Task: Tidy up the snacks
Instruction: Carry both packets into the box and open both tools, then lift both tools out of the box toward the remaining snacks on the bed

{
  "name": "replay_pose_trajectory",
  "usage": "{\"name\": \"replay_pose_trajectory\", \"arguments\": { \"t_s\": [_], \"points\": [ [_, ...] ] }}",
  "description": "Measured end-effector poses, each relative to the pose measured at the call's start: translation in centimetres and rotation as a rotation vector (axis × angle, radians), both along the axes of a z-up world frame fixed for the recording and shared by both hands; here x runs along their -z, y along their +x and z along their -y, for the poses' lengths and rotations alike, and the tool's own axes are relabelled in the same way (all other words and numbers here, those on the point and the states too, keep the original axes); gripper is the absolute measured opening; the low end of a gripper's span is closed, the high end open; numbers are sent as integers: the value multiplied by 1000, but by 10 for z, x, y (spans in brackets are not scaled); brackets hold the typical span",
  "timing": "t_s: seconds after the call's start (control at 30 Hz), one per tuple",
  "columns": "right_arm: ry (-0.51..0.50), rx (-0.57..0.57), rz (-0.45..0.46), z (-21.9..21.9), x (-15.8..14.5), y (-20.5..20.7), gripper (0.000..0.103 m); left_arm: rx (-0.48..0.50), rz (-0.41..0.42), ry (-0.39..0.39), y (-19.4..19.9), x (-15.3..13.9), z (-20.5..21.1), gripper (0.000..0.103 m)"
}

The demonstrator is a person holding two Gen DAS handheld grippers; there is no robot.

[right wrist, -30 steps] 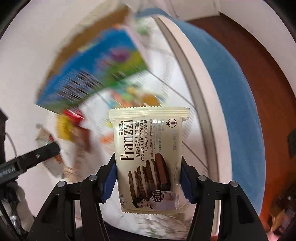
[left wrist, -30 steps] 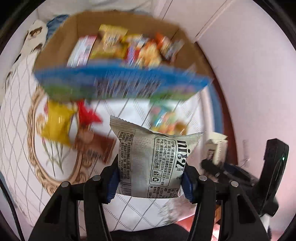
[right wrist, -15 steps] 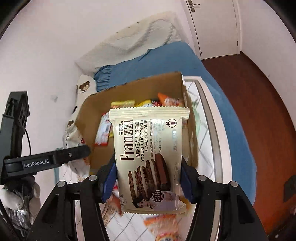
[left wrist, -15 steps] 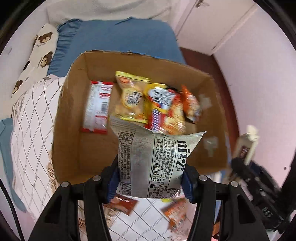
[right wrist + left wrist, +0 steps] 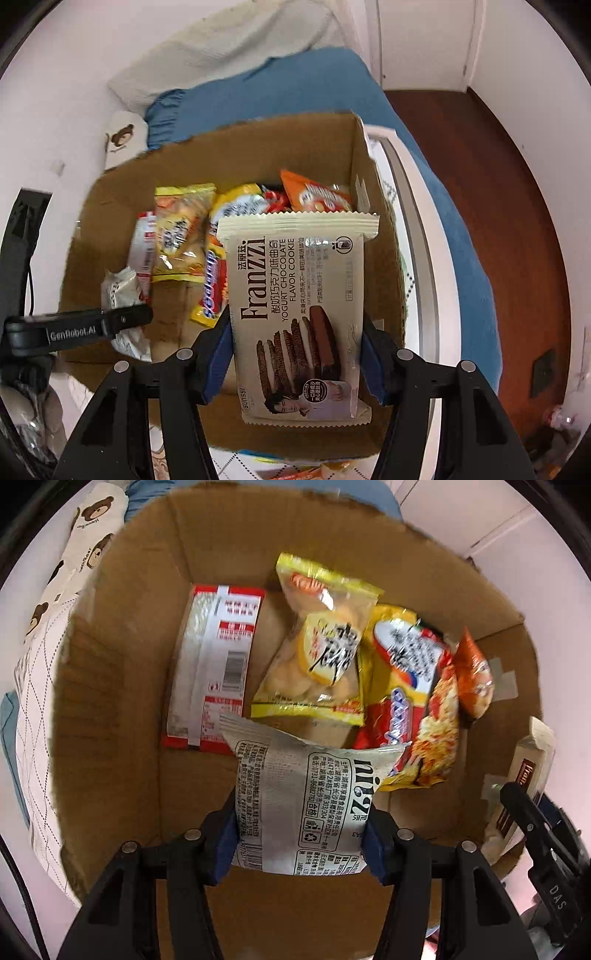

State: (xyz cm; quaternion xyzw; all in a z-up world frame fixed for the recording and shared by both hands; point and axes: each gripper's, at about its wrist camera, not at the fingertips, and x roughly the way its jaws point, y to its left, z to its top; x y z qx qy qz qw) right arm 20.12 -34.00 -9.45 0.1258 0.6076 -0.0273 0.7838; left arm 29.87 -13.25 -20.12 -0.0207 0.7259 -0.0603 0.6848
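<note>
An open cardboard box (image 5: 110, 701) fills the left wrist view. Inside lie a red-and-white packet (image 5: 218, 664), a yellow crisp packet (image 5: 321, 657), a red-and-yellow packet (image 5: 410, 701) and an orange one (image 5: 474, 679). My left gripper (image 5: 299, 823) is shut on a grey printed snack packet (image 5: 306, 794), low inside the box. My right gripper (image 5: 297, 332) holds a cream Franzzi cookie packet (image 5: 295, 314) over the box's (image 5: 376, 258) right side. Its jaws are opening, and the pads still touch the packet's edges.
The box stands on a white quilted cloth (image 5: 37, 709) over a blue bed cover (image 5: 295, 85). A bear-print pillow (image 5: 85, 528) lies at the far left. Loose snacks (image 5: 295, 472) lie on the cloth in front of the box, and wooden floor (image 5: 498, 184) runs along the right.
Both grippers swung from the loose snacks on the cloth to the box. The left one sank into it with the grey packet; the right carried the cookie packet over the box's right side.
</note>
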Motion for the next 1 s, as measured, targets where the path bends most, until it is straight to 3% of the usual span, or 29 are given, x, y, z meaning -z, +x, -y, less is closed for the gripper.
{"name": "replay_pose_trajectory", "arguments": {
  "t_s": [0.03, 0.07, 0.1, 0.17, 0.63, 1.0],
  "points": [
    [-15, 0, -17, -2, 5, 2, 78, -1, 1, 5, 0, 2, -1, 63],
    [-16, -3, -22, -3, 7, 3, 93, -2, 6, 3, -1, 4, -1, 69],
    [-18, -13, -26, -6, 7, 3, 96, -5, 14, 1, -1, 4, -2, 81],
    [-36, -16, -46, -8, 8, 3, 96, -7, 34, -2, -1, 1, -2, 87],
    [-43, -36, -36, -18, 1, -4, 98, 25, 160, 27, -22, -38, 5, 88],
    [-74, -83, 64, -32, -25, -38, 98, 46, 364, 76, -58, -94, -9, 88]
  ]
}}
